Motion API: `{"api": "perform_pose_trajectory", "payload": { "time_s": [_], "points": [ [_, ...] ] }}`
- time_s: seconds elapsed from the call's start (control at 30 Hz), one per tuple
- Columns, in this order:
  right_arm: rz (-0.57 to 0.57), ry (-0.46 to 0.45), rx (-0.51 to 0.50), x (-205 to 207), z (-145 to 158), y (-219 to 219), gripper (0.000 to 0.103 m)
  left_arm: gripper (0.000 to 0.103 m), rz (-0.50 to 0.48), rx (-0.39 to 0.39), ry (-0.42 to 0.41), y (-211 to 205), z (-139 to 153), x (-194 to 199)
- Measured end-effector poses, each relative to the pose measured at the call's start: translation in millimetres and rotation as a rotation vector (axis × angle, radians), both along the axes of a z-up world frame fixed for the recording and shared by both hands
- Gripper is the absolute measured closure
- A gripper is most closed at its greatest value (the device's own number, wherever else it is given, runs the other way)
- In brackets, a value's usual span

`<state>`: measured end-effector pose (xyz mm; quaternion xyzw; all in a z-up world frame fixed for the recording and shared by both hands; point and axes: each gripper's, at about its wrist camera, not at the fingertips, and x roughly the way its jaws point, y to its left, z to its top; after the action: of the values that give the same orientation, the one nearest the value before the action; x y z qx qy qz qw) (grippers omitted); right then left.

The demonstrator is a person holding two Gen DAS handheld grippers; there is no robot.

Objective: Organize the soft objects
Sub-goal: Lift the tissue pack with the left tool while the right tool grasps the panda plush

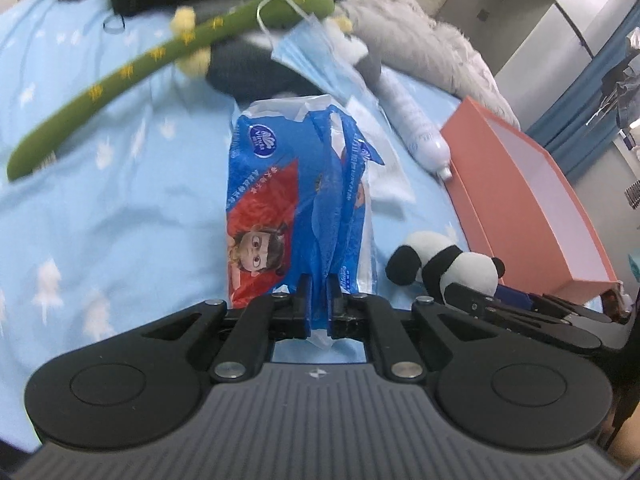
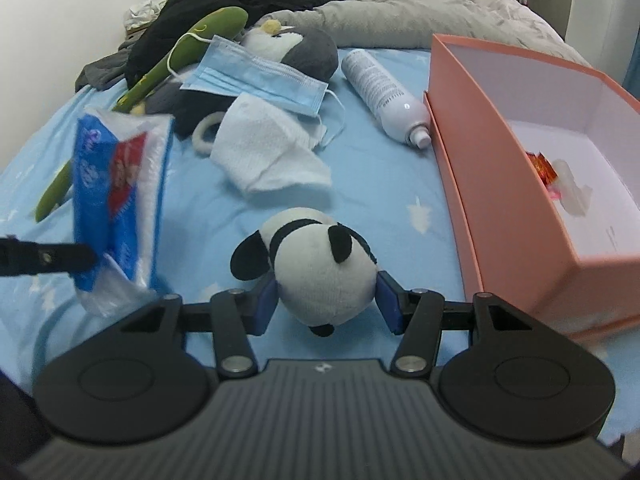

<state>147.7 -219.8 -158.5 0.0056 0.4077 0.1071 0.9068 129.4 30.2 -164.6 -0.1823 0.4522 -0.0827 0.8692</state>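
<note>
My right claw carries the panda just left of the pink box, whose tall near wall stands in my way on the right; its floor is mostly bare, with small wrappers mid-floor. Ahead, bare blue sheet runs to the folded white cloth and the spray can against the box. To the left, my other claw holds the tissue pack. Farther off, a mask, penguin toy and green plush crowd the bed.
</note>
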Motion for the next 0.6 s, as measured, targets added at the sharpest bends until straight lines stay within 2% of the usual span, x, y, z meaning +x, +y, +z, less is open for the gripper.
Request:
{"api": "perform_pose_trajectory", "payload": {
  "time_s": [0.2, 0.33, 0.37, 0.43, 0.5, 0.6],
  "points": [
    [0.011, 0.021, 0.012, -21.0, -3.2, -3.0, 0.045, 0.095, -0.025, -0.003, 0.041, -12.7, -8.2, 2.9],
    [0.006, 0.051, 0.039, -22.3, -7.7, -9.1, 0.044, 0.093, -0.05, 0.038, 0.045, -20.4, -10.9, 8.5],
    [0.001, 0.055, 0.045, -22.2, -8.0, -10.7, 0.044, 0.089, -0.054, 0.041, 0.05, -20.2, -11.4, 10.1],
    [0.001, 0.052, 0.054, -23.3, -7.1, -12.3, 0.044, 0.073, -0.058, 0.042, 0.047, -20.3, -11.1, 11.7],
    [0.011, 0.042, 0.053, -24.1, -5.3, -11.7, 0.044, 0.067, -0.06, 0.041, 0.031, -20.6, -9.6, 12.9],
    [0.043, 0.022, 0.028, -24.1, -3.5, -7.3, 0.044, 0.066, -0.065, 0.055, 0.025, -23.2, -8.3, 15.0]
  ]
}}
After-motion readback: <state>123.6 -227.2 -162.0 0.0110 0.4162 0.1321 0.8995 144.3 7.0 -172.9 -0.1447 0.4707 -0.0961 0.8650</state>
